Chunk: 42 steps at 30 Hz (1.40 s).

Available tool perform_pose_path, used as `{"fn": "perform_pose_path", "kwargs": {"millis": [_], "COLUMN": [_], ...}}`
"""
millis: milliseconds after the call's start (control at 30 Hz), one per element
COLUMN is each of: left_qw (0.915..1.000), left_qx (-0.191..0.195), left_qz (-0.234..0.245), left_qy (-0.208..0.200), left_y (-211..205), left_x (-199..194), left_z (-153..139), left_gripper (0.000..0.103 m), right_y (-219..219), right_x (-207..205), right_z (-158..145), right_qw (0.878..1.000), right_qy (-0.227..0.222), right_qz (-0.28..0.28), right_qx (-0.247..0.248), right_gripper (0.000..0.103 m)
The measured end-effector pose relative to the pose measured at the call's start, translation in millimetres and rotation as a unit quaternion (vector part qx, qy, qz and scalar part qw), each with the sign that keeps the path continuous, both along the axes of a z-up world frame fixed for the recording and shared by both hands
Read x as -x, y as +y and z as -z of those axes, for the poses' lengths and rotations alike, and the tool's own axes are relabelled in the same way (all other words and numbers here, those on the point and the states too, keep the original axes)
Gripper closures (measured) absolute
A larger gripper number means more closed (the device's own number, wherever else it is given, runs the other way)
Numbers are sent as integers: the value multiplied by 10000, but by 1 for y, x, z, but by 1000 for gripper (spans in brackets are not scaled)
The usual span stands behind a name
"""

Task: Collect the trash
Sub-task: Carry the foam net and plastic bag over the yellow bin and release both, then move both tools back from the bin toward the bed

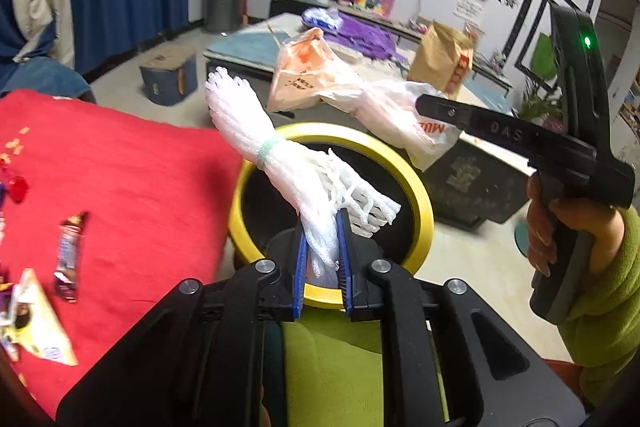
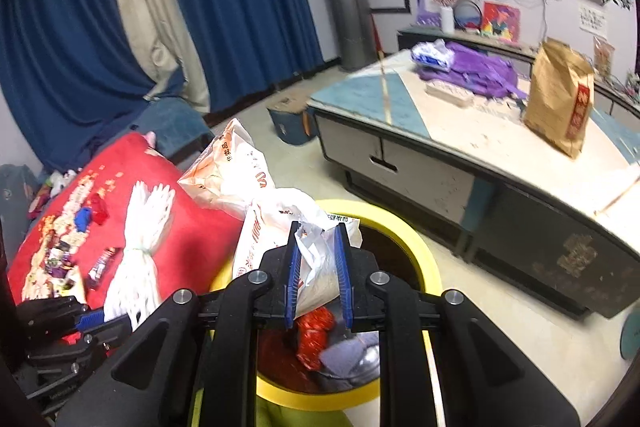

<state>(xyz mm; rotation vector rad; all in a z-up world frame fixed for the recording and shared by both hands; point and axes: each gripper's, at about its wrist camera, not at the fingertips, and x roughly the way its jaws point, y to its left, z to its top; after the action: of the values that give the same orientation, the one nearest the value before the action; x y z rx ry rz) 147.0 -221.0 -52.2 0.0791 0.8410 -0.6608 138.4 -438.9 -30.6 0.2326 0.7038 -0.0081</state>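
Observation:
My left gripper (image 1: 321, 223) is shut on the lower end of a white foam net bundle (image 1: 256, 131) tied with a green band. The bundle slants up to the left over a yellow-rimmed bin (image 1: 416, 183). A hand in a green sleeve holds my right gripper (image 1: 420, 105) at the right, with white and orange plastic bags (image 1: 304, 67) hanging from it. In the right wrist view, the right gripper (image 2: 318, 231) is shut on a crumpled white plastic bag (image 2: 276, 223) above the bin (image 2: 420, 251). The left gripper (image 2: 102, 315) grips the foam bundle (image 2: 140, 227) at lower left.
A red cloth (image 1: 120, 167) left of the bin carries a dark snack wrapper (image 1: 68, 255), a yellow-white packet (image 1: 36, 323) and other small scraps. A low table (image 2: 400, 115) behind the bin bears a brown paper bag (image 2: 560, 99) and purple fabric. Red and grey trash lies inside the bin.

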Motion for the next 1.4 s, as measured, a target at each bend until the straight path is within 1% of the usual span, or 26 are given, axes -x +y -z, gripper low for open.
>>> {"fn": "perform_pose_path", "kwargs": {"millis": [100,200,267,367,533,633,700,767,833,867,900,933,1033,1100,1167,1200,1267,1300,1333,1367,1400], "left_qw": [9997,9986,9977,9970,9944,9931,9926,9922,9921,9922,9922,9922,9926,9929,9934,9938,9944,9946,9950,9956,9963], "left_qx": [-103,-165,-161,-181,-257,-297,-323,-297,-292,-295,-287,-274,-260,-280,-274,-270,-250,-239,-219,-182,-140], "left_qz": [151,261,308,357,411,452,453,462,445,424,407,405,388,342,281,232,132,78,9,-72,-165], "left_qy": [148,435,583,667,934,1036,1075,1116,1134,1133,1139,1147,1117,1103,1074,1049,1018,1005,975,917,837], "left_y": [-12,-22,-26,-33,-44,-47,-48,-48,-47,-47,-46,-45,-44,-43,-40,-38,-33,-31,-27,-23,-18], "left_x": [-5,-13,-19,-25,-38,-42,-45,-48,-50,-51,-52,-51,-52,-52,-52,-52,-52,-52,-52,-51,-51], "left_z": [17,35,43,51,68,76,80,81,82,82,82,82,81,79,76,74,69,66,62,57,50], "left_gripper": [94,94,94,94,93,92,89,82,77,73,70,65,56,49,37,33,23,20,13,11,11], "right_y": [-7,-10,-13,-16,-20,-23,-25,-25,-26,-26,-26,-26,-27,-28,-29,-30,-31,-30,-30,-29,-28], "right_x": [-8,-14,-18,-24,-30,-33,-35,-36,-38,-38,-38,-38,-37,-36,-34,-33,-32,-31,-30,-29,-28], "right_z": [14,28,37,48,60,66,69,71,73,74,74,74,71,70,66,64,61,59,57,54,52], "right_qw": [9998,9990,9984,9972,9959,9951,9946,9942,9939,9938,9936,9937,9940,9943,9947,9950,9954,9957,9959,9962,9965], "right_qy": [207,434,558,732,892,961,995,1021,1048,1056,1062,1060,1021,989,938,900,848,818,798,759,716], "right_qz": [73,113,120,134,125,148,160,164,170,167,173,179,201,249,314,354,392,400,408,420,416], "right_qx": [-8,7,2,-18,-97,-183,-251,-290,-307,-322,-329,-332,-333,-315,-274,-238,-199,-176,-154,-113,-86], "right_gripper": [87,87,86,86,85,82,80,78,77,76,76,76,75,71,63,62,57,55,51,48,47]}}
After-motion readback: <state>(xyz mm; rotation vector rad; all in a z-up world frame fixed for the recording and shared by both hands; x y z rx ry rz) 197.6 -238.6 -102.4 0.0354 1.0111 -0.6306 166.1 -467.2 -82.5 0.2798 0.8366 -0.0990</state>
